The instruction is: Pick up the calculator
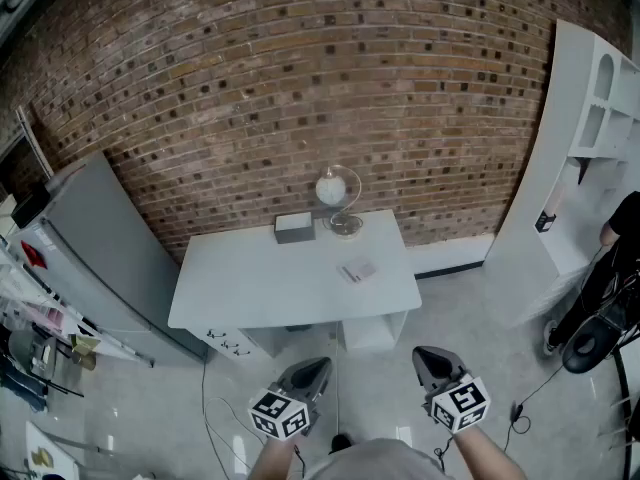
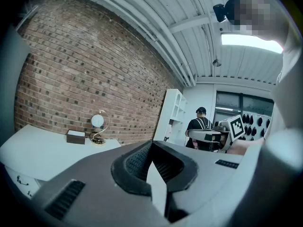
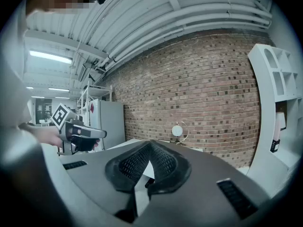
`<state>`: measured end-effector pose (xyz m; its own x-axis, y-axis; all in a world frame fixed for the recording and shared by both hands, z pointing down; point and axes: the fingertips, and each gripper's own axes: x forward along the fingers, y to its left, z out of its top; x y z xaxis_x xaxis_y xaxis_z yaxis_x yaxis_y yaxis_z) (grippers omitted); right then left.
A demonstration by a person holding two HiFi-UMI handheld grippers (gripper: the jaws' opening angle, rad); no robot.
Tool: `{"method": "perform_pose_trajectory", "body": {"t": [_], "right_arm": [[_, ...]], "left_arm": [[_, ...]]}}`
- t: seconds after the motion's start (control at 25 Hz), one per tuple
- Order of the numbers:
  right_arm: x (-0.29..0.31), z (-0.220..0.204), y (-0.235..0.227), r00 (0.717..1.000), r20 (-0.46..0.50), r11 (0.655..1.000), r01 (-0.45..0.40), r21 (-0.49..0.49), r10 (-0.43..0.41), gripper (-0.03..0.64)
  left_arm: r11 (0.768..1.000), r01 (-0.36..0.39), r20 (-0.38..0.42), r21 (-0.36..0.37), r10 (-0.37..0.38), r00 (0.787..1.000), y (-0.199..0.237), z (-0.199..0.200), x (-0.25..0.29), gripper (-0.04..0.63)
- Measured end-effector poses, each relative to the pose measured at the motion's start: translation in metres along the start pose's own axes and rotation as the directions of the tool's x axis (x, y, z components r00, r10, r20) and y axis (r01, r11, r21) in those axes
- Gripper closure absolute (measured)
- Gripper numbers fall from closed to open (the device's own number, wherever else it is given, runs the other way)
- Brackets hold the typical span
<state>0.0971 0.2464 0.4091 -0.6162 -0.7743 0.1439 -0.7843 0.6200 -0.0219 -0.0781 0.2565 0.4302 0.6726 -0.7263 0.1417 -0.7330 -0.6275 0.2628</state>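
Standing well short of the white table (image 1: 250,293); calculator (image 1: 357,270) lay on its right half. Left gripper (image 1: 316,368) and right gripper (image 1: 428,356) pointed tablewards, jaws together, empty, probably because nothing was within reach.

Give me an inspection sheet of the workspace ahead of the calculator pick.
Surface: white table against the wall, mostly bare.
Job's things: calculator lying flat right of centre, untouched.
Clutter: grey box and globe ornament at the back edge.
Grippers: left gripper and right gripper both shut, nothing between the fingers, over the floor short of the table.
Cables: floor cable at right.
Surroundings: brick wall, grey cabinet, white shelf unit, a person at the right edge.
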Motion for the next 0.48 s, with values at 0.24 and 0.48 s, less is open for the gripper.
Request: {"method": "perform_pose_trajectory", "body": {"t": [0.24, 0.48], "right_arm": [[0.0008, 0.0051, 0.0013, 1.0, 0.011, 1.0, -0.015, -0.008, 0.015, 0.606], [0.0016, 0.0019, 0.0019, 1.0, 0.006, 1.0, -0.01, 0.018, 0.01, 0.606]], "left_arm": [[1.0, -0.003, 0.007, 0.0, 0.003, 1.0, -0.0009, 0.002, 0.0008, 0.582], [1.0, -0.003, 0.007, -0.012, 0.003, 1.0, -0.002, -0.0006, -0.0003, 0.581]]}}
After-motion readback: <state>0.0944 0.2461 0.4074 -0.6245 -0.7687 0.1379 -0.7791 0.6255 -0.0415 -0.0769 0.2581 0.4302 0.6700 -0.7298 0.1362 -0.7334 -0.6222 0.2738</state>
